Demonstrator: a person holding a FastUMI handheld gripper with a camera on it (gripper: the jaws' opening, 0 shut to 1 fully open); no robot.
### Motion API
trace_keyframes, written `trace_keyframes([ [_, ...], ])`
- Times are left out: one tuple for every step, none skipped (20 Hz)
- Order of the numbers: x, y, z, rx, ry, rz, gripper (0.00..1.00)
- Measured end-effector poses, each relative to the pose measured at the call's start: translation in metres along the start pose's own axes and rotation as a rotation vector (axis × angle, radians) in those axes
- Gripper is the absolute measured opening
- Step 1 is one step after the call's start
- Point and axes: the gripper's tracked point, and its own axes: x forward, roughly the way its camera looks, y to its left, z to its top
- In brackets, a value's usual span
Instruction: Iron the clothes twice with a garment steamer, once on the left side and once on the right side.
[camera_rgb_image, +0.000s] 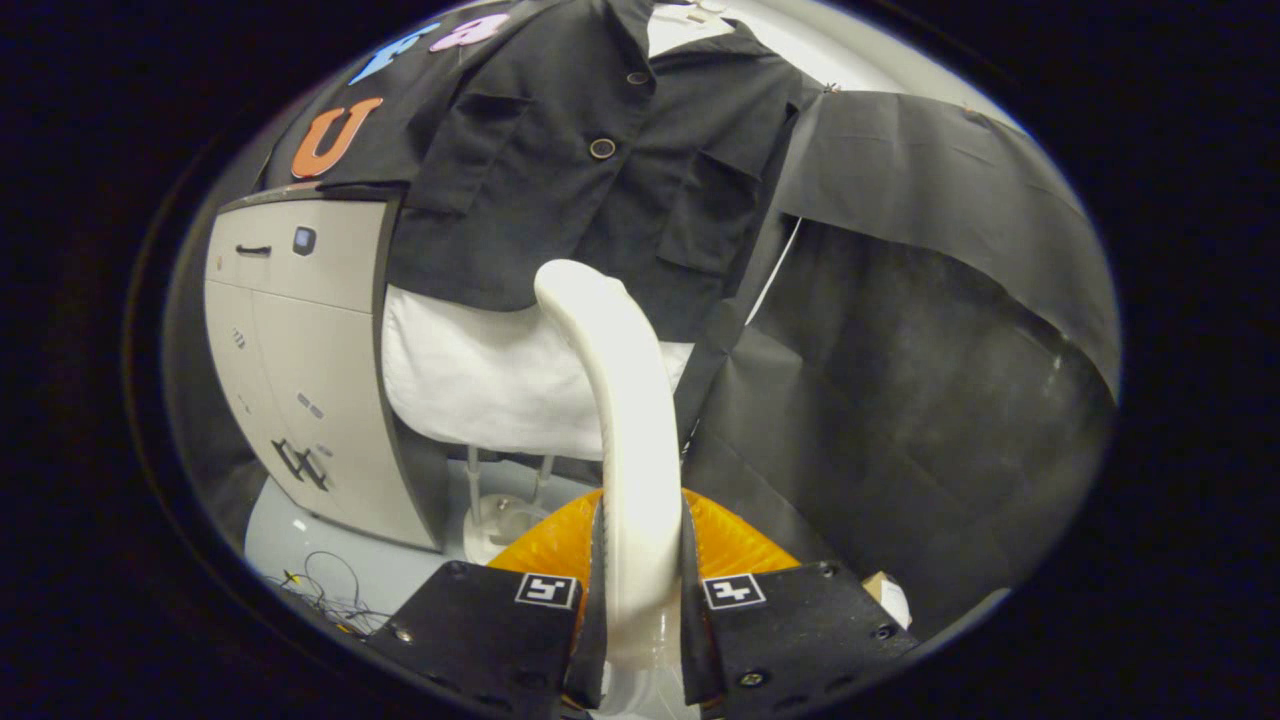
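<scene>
Booth: black cloth wall (930, 330); pale floor (330, 560) with thin loose wires (325, 590); beige cabinet (300, 370) beside the garment. Black short-sleeved shirt (590, 170), buttoned, hanging over a white padded form (480, 375); collar cut off above, stand base (500, 520) partly hidden. Garment steamer (625, 400), white, curved handle rising to the shirt's hem; head face hidden. Gripper (640, 590): both fingers clamped on the steamer handle. Orange ribbed part (545, 550) behind fingers, hard to identify.

Even, moderately dim indoor light. Strong fisheye bending toward the rim. Soft glare along the curved white plastic steamer handle (625, 400); the dark button-front shirt (590, 190) reads sharp, its folds shadowed. Near fingers (590, 590) slightly soft.
</scene>
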Motion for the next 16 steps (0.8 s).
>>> trace_keyframes([
  [-0.011,-0.007,-0.002,0.017,0.003,0.0,0.33],
  [-0.024,-0.013,-0.004,0.036,0.008,0.002,0.33],
  [-0.036,-0.019,-0.005,0.058,0.015,0.002,0.33],
  [-0.045,-0.026,-0.006,0.081,0.018,0.0,0.33],
  [-0.055,-0.035,-0.008,0.101,0.018,-0.006,0.33],
  [-0.065,-0.045,-0.009,0.117,0.02,-0.013,0.33],
  [-0.076,-0.053,-0.009,0.134,0.021,-0.016,0.33],
  [-0.084,-0.058,-0.008,0.145,0.022,-0.016,0.33],
  [-0.094,-0.065,-0.007,0.155,0.02,-0.014,0.33],
  [-0.104,-0.07,-0.004,0.162,0.015,-0.011,0.33],
  [-0.113,-0.076,-0.002,0.166,0.006,-0.005,0.33],
  [-0.123,-0.081,0.004,0.171,-0.007,0.004,0.33],
  [-0.132,-0.085,0.009,0.173,-0.023,0.019,0.33],
  [-0.14,-0.089,0.014,0.173,-0.037,0.03,0.33],
  [-0.148,-0.093,0.018,0.17,-0.056,0.048,0.33],
  [-0.156,-0.097,0.022,0.166,-0.072,0.065,0.33],
])
